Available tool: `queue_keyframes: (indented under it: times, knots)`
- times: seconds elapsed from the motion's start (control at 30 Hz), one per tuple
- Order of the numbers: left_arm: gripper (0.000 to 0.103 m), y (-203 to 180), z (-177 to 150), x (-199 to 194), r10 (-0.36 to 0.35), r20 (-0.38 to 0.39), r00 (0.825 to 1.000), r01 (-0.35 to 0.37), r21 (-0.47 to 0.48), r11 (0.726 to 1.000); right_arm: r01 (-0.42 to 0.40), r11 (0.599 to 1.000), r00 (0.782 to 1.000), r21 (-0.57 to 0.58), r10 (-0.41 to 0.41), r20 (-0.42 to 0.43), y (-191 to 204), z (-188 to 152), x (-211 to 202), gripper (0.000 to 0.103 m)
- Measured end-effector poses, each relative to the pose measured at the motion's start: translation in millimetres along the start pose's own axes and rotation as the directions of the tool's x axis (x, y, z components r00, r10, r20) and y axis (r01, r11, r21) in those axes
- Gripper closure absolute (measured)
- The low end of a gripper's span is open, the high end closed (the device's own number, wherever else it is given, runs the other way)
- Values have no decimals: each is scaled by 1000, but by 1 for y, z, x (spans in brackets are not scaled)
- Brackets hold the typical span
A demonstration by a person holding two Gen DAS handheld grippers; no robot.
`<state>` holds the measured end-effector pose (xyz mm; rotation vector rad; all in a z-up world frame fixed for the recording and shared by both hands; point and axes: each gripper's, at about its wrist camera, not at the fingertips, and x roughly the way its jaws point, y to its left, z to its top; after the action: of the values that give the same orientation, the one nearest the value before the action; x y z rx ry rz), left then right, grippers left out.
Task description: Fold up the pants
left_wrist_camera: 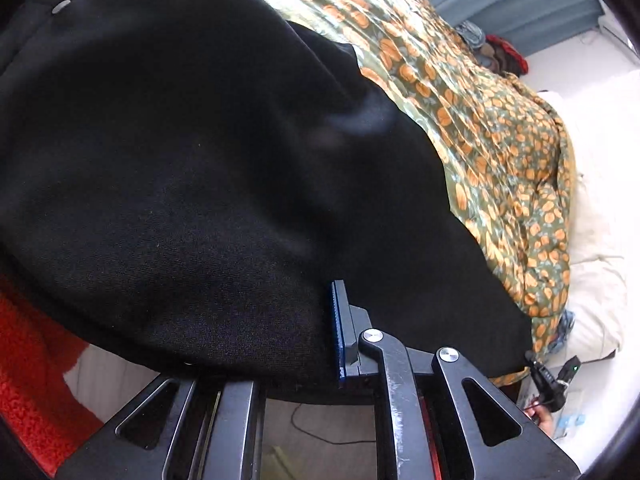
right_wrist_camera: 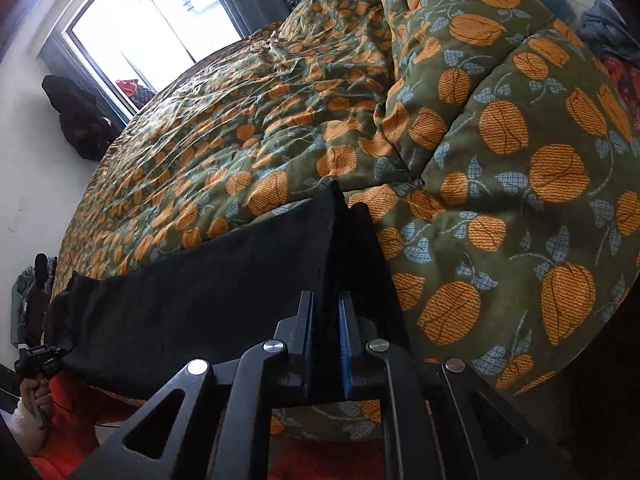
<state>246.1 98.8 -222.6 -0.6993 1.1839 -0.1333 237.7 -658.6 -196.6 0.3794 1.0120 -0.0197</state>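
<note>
Across the bed (right_wrist_camera: 248, 128), a green quilt with orange fruit print runs wide and open toward the window (right_wrist_camera: 136, 32) at upper left of the right wrist view. Black pants (right_wrist_camera: 192, 300) stretch taut along the bed's near edge, lower left to centre. The right gripper (right_wrist_camera: 326, 344) has its fingers clamped on the cloth. In the left wrist view, fabric hides one finger of the left gripper (left_wrist_camera: 328, 332), pinched narrow on the pants.
</note>
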Motion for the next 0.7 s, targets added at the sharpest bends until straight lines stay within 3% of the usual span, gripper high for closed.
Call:
queue_keyframes:
  times: [0.3,0.6,0.7]
  knots:
    - [93,-6,-11,-10,60,4,998,-61,82,995,178,983,983,-50,-180,-33,14,-5,1,92]
    - [94,-4,-15,-1,108,-25,994,-105,122,987,274,959,958,-78,-279,-67,20,-10,13,91]
    - [87,-6,-13,0,119,-35,992,-114,121,986,300,949,950,-94,-306,-61,22,-11,14,91]
